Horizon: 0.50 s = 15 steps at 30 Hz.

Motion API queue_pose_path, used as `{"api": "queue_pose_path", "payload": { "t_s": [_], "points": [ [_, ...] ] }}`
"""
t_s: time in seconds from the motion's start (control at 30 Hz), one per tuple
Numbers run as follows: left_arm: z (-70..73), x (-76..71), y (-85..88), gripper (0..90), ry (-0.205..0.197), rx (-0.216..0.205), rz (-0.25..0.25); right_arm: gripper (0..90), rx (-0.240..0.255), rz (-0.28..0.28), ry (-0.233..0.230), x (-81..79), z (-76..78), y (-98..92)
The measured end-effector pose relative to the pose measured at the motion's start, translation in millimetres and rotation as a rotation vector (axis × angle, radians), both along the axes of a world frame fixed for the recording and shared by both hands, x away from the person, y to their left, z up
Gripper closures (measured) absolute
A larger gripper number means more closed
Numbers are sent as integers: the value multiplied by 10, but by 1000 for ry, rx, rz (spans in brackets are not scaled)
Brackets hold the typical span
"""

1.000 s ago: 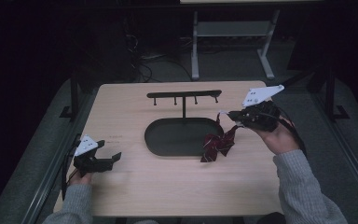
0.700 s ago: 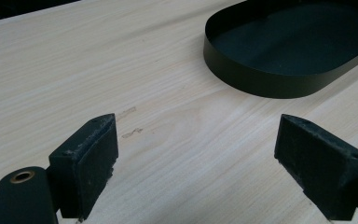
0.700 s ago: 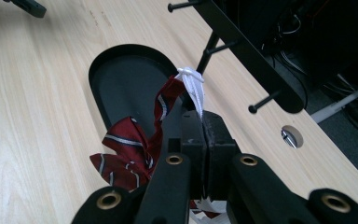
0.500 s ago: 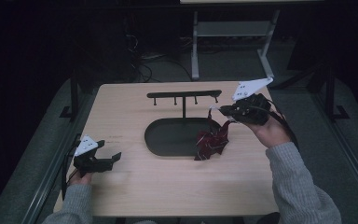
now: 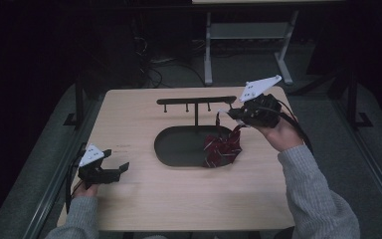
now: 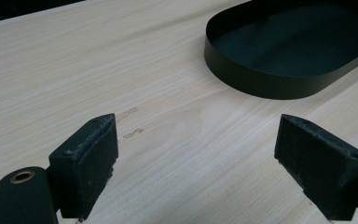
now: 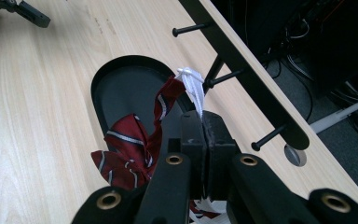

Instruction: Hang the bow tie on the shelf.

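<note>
A pale wooden table (image 5: 179, 199) is standing in a dark room, with cables and a metal frame lying on the floor beyond its far edge. On the table a black oval tray (image 5: 179, 147) is carrying an upright post topped by a black bar with pegs (image 5: 196, 101).

The right gripper (image 5: 230, 113) is hovering above the table, off the tray's right end and just below the bar. Its jaws are pressed together on a white elastic band (image 7: 193, 86), which is standing up from between them in the right gripper view. A dark red bow tie with pale stripes (image 5: 222, 148) is hanging from that band, below and to the left of the jaws, with its lower folds draping over the tray's right rim; whether they are touching the table cannot be told. In the right gripper view, the nearest peg is sitting just beyond the band's knotted top.

The left gripper (image 5: 119, 169) is resting low near the table's left front corner, well apart from the other gripper. Its jaws are standing wide apart with nothing between them. In the left gripper view, bare wood is lying between the two pads (image 6: 91, 158), and the tray's near wall is curving ahead and to the right of them.
</note>
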State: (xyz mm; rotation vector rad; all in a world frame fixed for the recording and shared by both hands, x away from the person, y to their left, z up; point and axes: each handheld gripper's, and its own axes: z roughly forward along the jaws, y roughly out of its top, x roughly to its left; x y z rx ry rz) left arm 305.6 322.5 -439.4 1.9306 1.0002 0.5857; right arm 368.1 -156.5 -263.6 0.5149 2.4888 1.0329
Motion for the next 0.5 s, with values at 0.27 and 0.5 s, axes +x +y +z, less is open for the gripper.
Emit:
{"api": "queue_pose_path", "payload": {
  "t_s": [0.27,0.5],
  "points": [
    [3,-3,2,130,-1,-1,2,880,-2,6,-4,55,51,42],
    [3,-3,3,130,-3,-3,2,880,-5,9,-4,112,94,95]
  ]
}}
